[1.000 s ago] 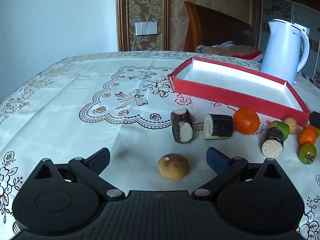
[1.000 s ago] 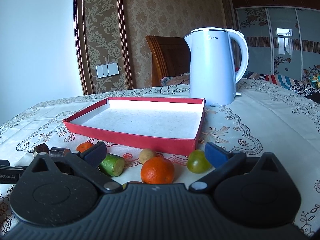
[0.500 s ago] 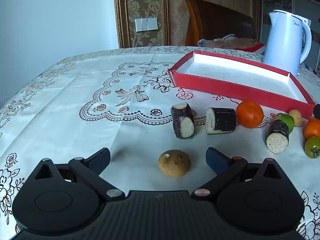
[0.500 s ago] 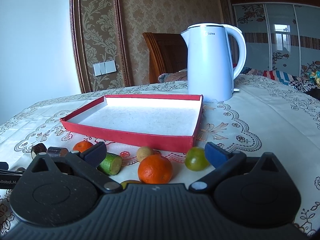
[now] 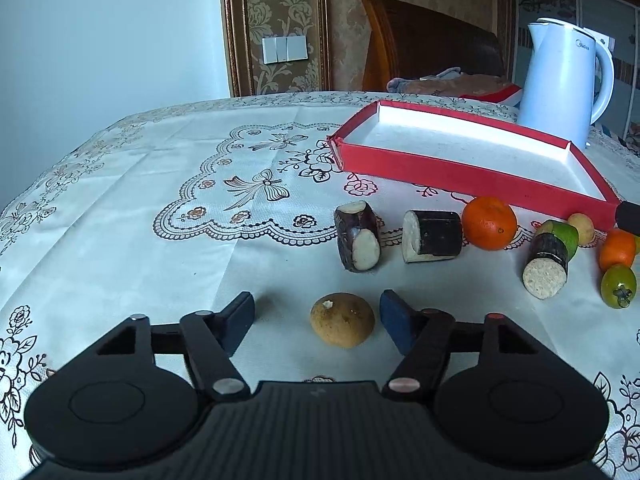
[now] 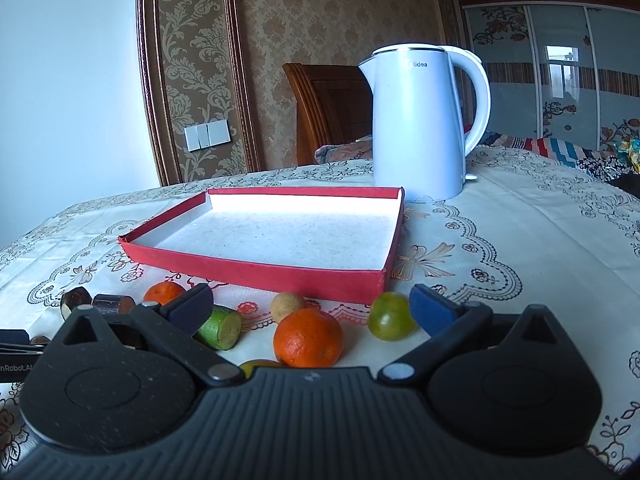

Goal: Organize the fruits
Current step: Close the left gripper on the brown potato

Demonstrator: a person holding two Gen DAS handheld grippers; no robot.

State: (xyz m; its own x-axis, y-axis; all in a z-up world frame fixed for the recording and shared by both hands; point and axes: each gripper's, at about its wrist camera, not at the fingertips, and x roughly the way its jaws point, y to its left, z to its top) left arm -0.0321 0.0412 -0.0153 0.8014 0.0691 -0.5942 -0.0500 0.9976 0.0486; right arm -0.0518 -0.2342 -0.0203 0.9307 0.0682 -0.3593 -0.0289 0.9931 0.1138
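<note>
Table (image 5: 100,216) under a lace-patterned cloth. Toward its far edge: red tray (image 5: 460,172) and white kettle (image 5: 560,80). Nearer, a row of cane pieces (image 5: 432,234), oranges (image 5: 489,222), green fruits (image 6: 390,316) and a brown fruit (image 5: 342,320).

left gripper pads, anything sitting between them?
Yes: the small tan round fruit lies on the tablecloth between the left gripper pads, which are closing but not yet touching it. Shown in the left wrist view.
</note>
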